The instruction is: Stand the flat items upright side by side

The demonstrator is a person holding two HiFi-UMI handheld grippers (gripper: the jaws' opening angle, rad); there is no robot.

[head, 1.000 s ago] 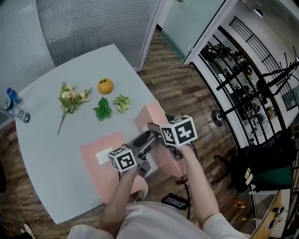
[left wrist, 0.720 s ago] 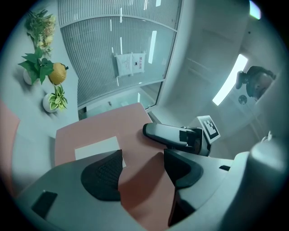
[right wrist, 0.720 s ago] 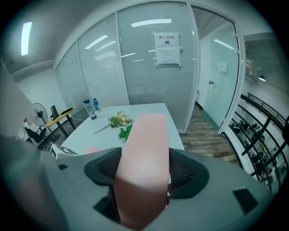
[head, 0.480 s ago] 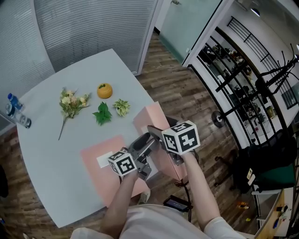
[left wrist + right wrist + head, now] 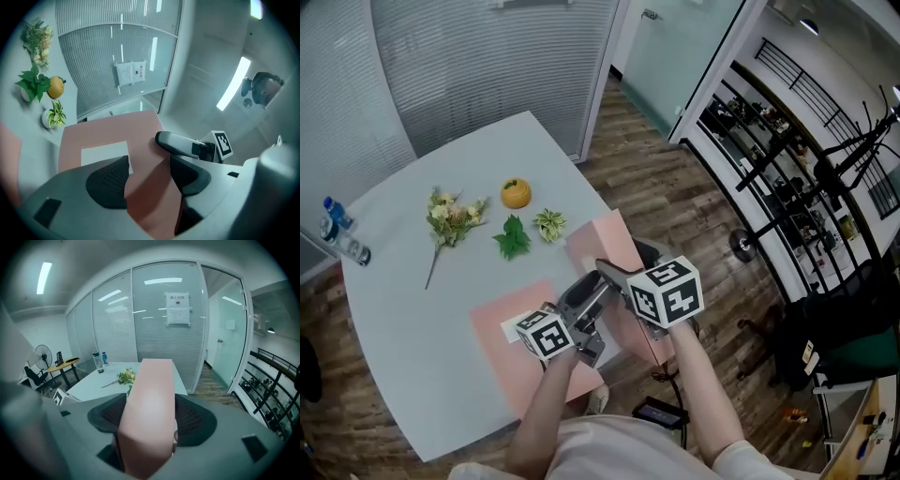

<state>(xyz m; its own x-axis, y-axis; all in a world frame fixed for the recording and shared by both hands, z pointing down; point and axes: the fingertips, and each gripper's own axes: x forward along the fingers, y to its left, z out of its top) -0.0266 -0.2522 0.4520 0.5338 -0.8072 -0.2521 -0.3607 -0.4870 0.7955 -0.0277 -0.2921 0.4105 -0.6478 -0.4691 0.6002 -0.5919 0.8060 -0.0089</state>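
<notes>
Your right claw (image 5: 149, 418) is clenched across the narrow edge of the pink book (image 5: 150, 390). Your left claw (image 5: 147, 171) grasps the same book, which fills the gap between its pads. You hold it at the right edge of the white worktop (image 5: 403, 281). The other book (image 5: 506, 370) lies flat beneath your left claw. Farther off sit a flower sprig (image 5: 450, 216), an orange (image 5: 516, 194) and two bottles (image 5: 337, 234). Wood floor (image 5: 675, 187) and blinded glass walls surround the worktop. Only the right gripper view shows a fan (image 5: 42, 357). Only the left gripper view shows the held book's white label (image 5: 105, 154).
</notes>
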